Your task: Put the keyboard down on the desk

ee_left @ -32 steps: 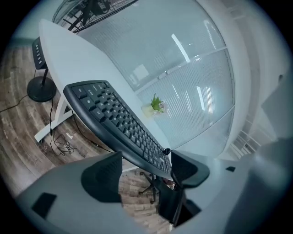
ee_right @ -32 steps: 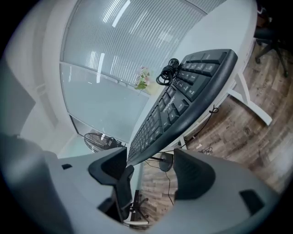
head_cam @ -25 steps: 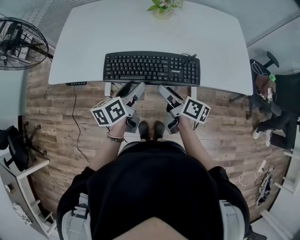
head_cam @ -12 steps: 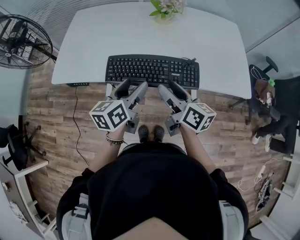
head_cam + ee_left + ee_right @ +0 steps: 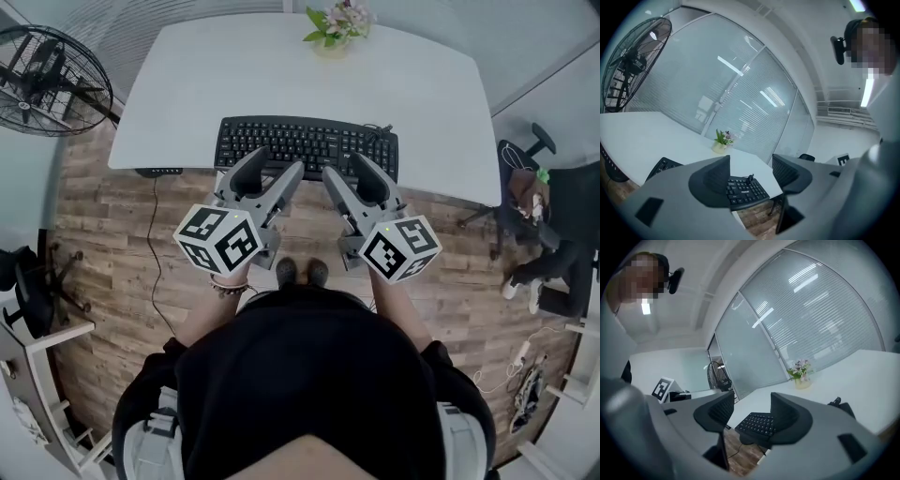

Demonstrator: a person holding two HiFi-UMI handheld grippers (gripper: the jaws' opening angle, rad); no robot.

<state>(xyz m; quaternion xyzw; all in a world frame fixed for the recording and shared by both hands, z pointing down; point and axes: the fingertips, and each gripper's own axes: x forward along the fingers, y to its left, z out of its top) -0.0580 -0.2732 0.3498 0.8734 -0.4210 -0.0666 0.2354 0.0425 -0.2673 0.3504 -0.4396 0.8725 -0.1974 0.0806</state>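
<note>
The black keyboard (image 5: 309, 145) already lies on the white desk (image 5: 281, 75), so the task looks done, while the left gripper (image 5: 277, 161) and right gripper (image 5: 345, 164) hover empty, their wide jaws having just narrowed slightly.

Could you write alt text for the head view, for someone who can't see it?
Seen from above, a black keyboard lies at the near edge of a white desk. A person holds the left gripper and right gripper aimed at it, jaws apart and empty, having just closed a little. A potted plant stands at the desk's far edge.
</note>
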